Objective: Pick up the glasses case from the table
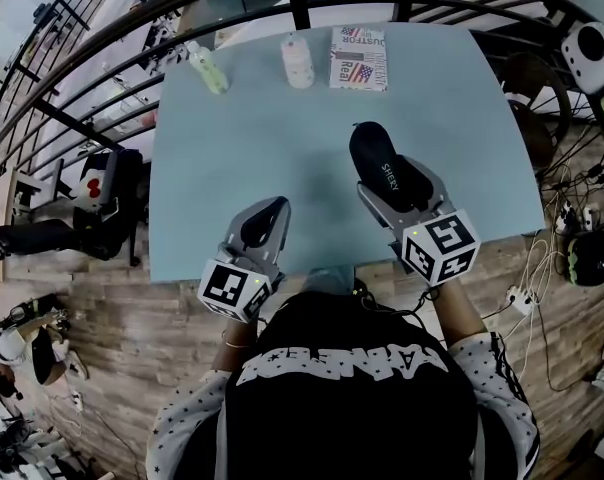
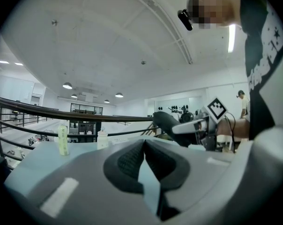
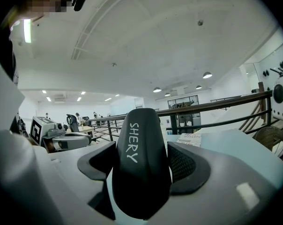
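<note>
The black glasses case (image 1: 380, 166), printed SHERY, is clamped between the jaws of my right gripper (image 1: 390, 186) above the right front part of the light blue table (image 1: 272, 158). In the right gripper view the case (image 3: 140, 158) stands on end and fills the gap of the right gripper (image 3: 142, 165), jutting past the fingertips. My left gripper (image 1: 266, 220) hovers over the table's front edge, to the left, shut with nothing in it. In the left gripper view its pads (image 2: 132, 161) meet, and the held case (image 2: 172, 125) shows off to the right.
At the table's far edge stand a green bottle (image 1: 208, 69), a white bottle (image 1: 297, 61) and a printed packet (image 1: 359, 58). A dark metal railing (image 1: 102, 58) curves behind and to the left of the table. Cables and a power strip (image 1: 522, 296) lie on the wooden floor at right.
</note>
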